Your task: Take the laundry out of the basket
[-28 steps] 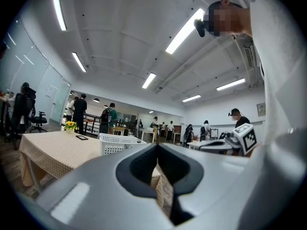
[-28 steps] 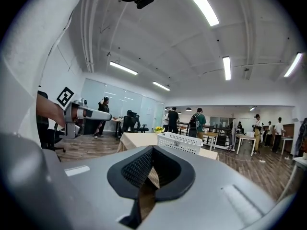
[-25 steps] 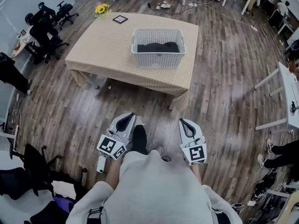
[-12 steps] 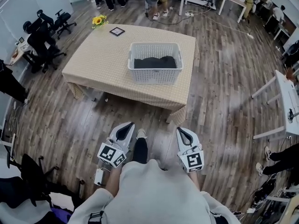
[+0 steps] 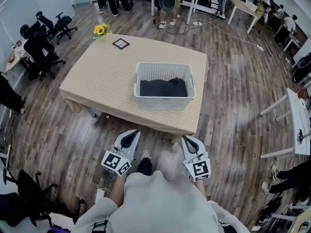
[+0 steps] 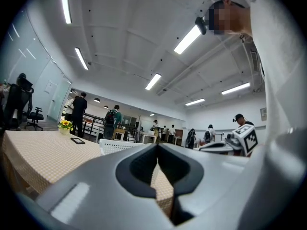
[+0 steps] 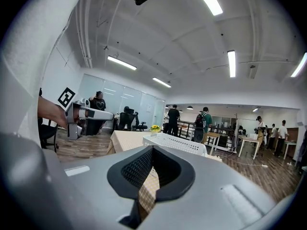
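**Position.** You have closed on the table (image 5: 107, 72) over the last second. In the head view its near edge now lies just ahead of both grippers, where a wide strip of floor (image 5: 63, 130) lay between before. The basket (image 5: 164, 102) stands on the right half of the table, toward the near edge, and has not shifted. The laundry (image 5: 163, 87), a dark heap, lies in the bottom of the basket, untouched.

**Grippers.** The left gripper (image 5: 134, 131) and the right gripper (image 5: 187, 138) are held side by side in front of you, short of the table and pointing toward it. In the left gripper view, the jaws of the left gripper (image 6: 157, 146) meet at the tips with nothing between them. The basket (image 6: 117, 146) shows beyond them, well apart. In the right gripper view, the right gripper (image 7: 152, 148) is likewise closed and empty, with the basket (image 7: 177, 143) ahead and slightly right.

**Status.** Only the approach is under way. No removal step has begun.

**Next.** Judged from this layout, you must reach over the near wall of the basket and part the jaws before they descend on the laundry. The right gripper sits more nearly in line with the basket. The heap looks soft and low, so expect to reach deep and pinch a fold. Keep clear of the rim.
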The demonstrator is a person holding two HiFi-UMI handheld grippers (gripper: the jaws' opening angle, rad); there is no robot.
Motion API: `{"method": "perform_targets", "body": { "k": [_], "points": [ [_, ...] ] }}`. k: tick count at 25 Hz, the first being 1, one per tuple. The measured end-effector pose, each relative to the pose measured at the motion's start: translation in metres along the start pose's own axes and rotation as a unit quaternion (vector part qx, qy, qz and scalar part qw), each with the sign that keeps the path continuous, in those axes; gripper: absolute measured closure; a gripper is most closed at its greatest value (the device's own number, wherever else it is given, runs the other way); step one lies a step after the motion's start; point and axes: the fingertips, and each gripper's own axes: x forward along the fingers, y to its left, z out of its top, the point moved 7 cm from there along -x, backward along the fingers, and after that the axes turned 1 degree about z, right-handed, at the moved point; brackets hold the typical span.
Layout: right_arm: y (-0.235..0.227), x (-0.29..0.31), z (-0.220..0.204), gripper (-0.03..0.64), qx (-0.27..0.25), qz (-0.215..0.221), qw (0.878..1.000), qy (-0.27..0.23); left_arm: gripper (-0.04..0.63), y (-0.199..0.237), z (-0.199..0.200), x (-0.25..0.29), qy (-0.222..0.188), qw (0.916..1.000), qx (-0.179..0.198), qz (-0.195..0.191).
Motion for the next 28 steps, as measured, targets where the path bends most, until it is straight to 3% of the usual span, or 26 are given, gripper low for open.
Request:
{"method": "perform_targets", "body": {
  "k": [14,22,28],
  "points": [
    [-0.040,0.156,0.051,0.618,-0.015,0.000,1.000,-0.008,0.584,0.139,0.039,0.085,-0.019,0.9998,-0.002,-0.006],
    [-0.041,0.200,0.065,0.618,-0.019,-0.013,1.000,-0.011,0.584,0.185,0.044,0.107,-0.024,0.9993,-0.004,-0.029],
    [-0.026,0.210,0.058,0.618,-0.015,-0.012,1.000,0.007,0.584,0.195,0.042,0.114,-0.014,0.9988,-0.001,-0.046]
  ]
}}
